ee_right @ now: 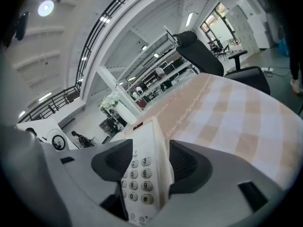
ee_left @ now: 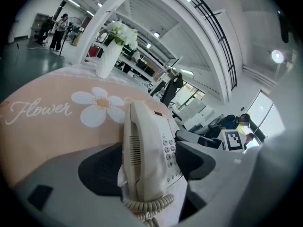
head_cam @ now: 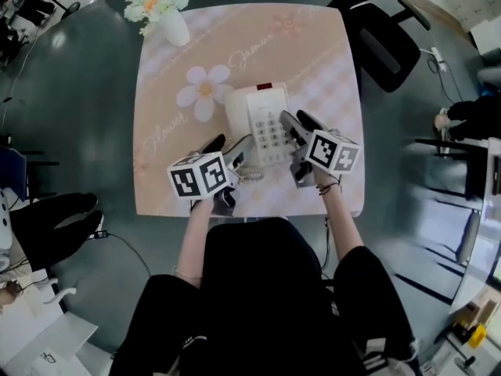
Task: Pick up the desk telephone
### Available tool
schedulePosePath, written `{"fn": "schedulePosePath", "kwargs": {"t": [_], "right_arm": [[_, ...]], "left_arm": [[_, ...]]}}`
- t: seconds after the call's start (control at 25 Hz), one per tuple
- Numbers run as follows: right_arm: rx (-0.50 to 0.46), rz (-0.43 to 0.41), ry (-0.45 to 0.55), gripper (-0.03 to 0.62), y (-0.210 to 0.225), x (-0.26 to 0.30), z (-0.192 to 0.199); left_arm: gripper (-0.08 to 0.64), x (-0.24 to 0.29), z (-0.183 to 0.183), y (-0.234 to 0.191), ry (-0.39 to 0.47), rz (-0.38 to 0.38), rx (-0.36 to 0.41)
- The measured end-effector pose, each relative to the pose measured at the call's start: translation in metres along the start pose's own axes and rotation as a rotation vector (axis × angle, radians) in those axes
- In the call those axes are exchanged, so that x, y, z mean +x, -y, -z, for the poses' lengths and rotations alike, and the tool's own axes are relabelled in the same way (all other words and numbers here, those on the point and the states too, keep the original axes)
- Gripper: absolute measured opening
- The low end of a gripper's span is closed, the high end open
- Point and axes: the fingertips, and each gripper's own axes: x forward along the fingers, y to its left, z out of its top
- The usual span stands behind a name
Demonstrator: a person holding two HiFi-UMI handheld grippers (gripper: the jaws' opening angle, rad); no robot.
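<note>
A cream desk telephone (head_cam: 262, 120) lies flat on the pink flower-print table (head_cam: 329, 61), its handset on the left and its keypad on the right. My left gripper (head_cam: 228, 149) stands open at the phone's near left corner. In the left gripper view the handset side of the phone (ee_left: 147, 145) sits between the dark pads (ee_left: 102, 171), and the coiled cord (ee_left: 149, 206) hangs just below. My right gripper (head_cam: 301, 122) is open at the phone's right side. In the right gripper view the keypad edge (ee_right: 144, 169) lies between its jaws with a small gap.
A white vase of flowers (head_cam: 160, 10) stands at the table's far left corner. A black office chair (head_cam: 383, 37) is beyond the far right corner. Someone's dark shoes (head_cam: 47, 225) rest on the floor to the left, next to a cable.
</note>
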Motion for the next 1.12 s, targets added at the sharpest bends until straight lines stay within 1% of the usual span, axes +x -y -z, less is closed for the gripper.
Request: {"fn": "schedulePosePath", "kwargs": {"t": [0.16,0.32,0.52,0.64,0.8,0.96,1.04,1.12], "right_arm": [[0.068,-0.036,-0.052,0.238,0.006,0.011,0.003],[0.122,-0.084,-0.161,0.238,0.008,0.021,0.013],[0.167,-0.098,-0.236,0.238,0.011,0.026,0.019],[0.183,-0.103,-0.284,0.238,0.011,0.03,0.023],[0.23,-0.147,-0.322,0.222,0.009,0.033,0.025],[0.303,-0.161,-0.358,0.219,0.006,0.032,0.03],[0.31,-0.166,-0.365,0.219,0.006,0.032,0.03],[0.297,-0.169,-0.366,0.219,0.007,0.033,0.029]], "left_arm": [[0.345,0.013,0.005,-0.006,-0.026,-0.007,-0.041],[0.345,0.02,0.007,-0.007,-0.042,-0.003,-0.085],[0.345,0.025,0.008,-0.012,-0.061,-0.006,-0.109],[0.345,0.028,0.009,-0.013,-0.084,0.017,-0.14],[0.345,0.031,0.013,-0.012,-0.12,0.057,-0.183],[0.344,0.036,0.017,-0.01,-0.16,0.082,-0.182],[0.344,0.036,0.017,-0.01,-0.164,0.089,-0.182],[0.345,0.037,0.017,-0.01,-0.165,0.094,-0.183]]}}
